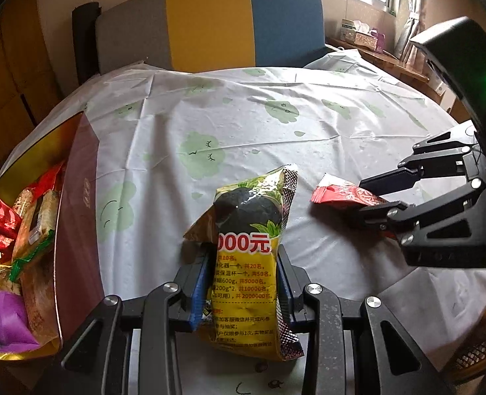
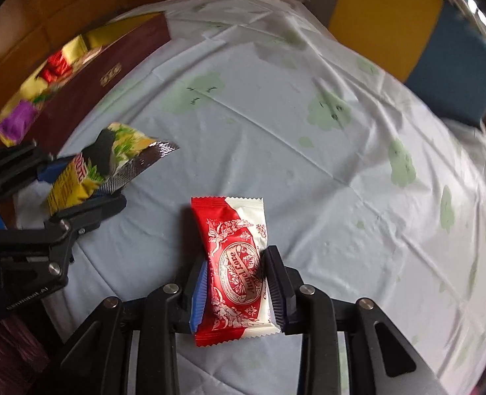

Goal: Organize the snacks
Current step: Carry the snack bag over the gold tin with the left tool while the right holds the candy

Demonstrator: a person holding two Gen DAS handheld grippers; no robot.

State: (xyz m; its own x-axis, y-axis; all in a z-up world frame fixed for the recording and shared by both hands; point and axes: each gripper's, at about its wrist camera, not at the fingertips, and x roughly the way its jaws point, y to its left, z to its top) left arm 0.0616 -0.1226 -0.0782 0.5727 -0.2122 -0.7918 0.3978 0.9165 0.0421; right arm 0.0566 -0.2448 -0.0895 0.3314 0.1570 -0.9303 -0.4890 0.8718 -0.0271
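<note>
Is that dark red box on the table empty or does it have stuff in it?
Partly filled: the box is open, with several wrapped snacks lying inside.

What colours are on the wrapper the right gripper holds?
Red and white snack wrapper with ornate print; right wrist view.

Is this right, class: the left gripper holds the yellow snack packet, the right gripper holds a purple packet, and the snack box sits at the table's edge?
One detail is wrong. The right gripper holds a red and white packet, not a purple one, as the right wrist view shows. The left gripper does hold the yellow snack packet, and the snack box sits at the table's edge.
</note>
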